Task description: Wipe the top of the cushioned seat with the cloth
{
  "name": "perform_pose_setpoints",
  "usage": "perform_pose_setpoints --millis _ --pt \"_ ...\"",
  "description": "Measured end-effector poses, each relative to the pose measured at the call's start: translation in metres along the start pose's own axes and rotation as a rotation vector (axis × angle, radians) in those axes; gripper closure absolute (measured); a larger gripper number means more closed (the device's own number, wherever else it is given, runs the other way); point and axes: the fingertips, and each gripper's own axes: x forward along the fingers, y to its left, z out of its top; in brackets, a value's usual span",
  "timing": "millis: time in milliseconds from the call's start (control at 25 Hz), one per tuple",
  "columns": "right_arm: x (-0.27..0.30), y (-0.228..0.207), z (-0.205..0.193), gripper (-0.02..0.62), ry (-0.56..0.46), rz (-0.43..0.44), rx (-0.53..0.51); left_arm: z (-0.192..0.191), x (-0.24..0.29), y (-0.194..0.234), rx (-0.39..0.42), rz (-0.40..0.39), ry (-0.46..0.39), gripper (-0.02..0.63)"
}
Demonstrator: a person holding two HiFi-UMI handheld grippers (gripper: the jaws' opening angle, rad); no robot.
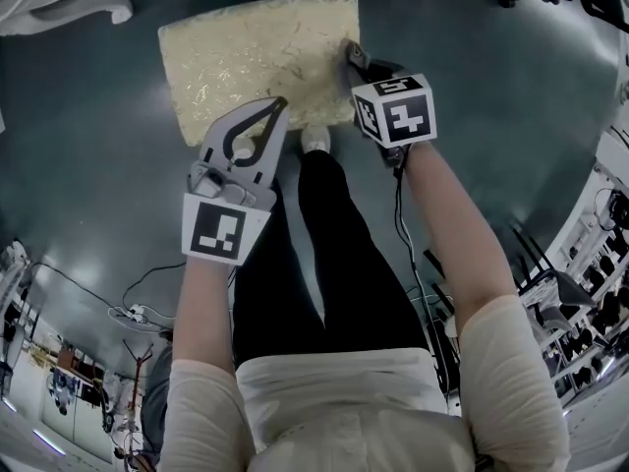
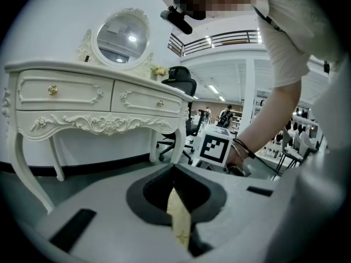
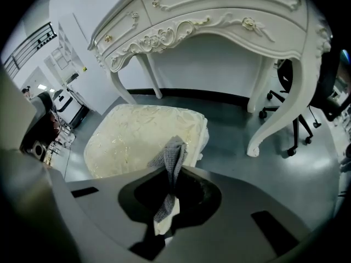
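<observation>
Cloth (image 3: 171,166), grey and bunched, is pinched in the right tool (image 3: 174,175). Its jaws are clamped on the fabric, with a fold sticking up past the tips. In the head view both bare forearms reach forward from the lower frame on either side of the black trousers (image 1: 324,254). The right arm stretches further, carrying the right tool (image 1: 356,57) to the right-hand edge of the cushioned seat (image 1: 256,57). Whether the cloth touches the cushion cannot be told. The left tool (image 1: 282,101) sits nearer, with its tips over the seat's near edge. In the left gripper view the left tool (image 2: 174,167) has its jaws pressed together at the tips.

The cream, patterned seat stands on the dark floor (image 1: 88,165) in the upper middle of the head view, just beyond a pale shoe (image 1: 316,139). Cables (image 1: 147,313) trail at the lower left. Beyond the seat (image 3: 142,138) rises a white dressing table (image 3: 219,15) with carved legs. An oval mirror (image 2: 122,35) stands on top of it and a black office chair (image 2: 180,76) is beside it.
</observation>
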Motion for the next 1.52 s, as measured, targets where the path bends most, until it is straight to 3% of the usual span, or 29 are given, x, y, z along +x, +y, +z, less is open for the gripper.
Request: perform_pose_setpoints --millis 280,480,1040,1520 --pt "-0.009 -0.024 -0.013 0.569 0.041 -0.031 -0.013 0.012 0.003 -0.014 -0.007 0.007 -0.03 0.604" --pt "-0.029 -0.013 -0.002 0.569 -0.004 -0.051 -0.05 0.017 -0.008 -0.014 0.007 0.02 -0.039 0.604" --pt "-0.022 0.126 0.028 0.568 -0.072 0.053 -0.066 -0.012 -0.107 0.024 0.004 0.047 -0.027 0.604" --pt "0.028 0.258 0.024 0.569 -0.004 0.153 -0.143 -0.061 -0.195 0.089 -0.05 0.136 -0.023 0.604"
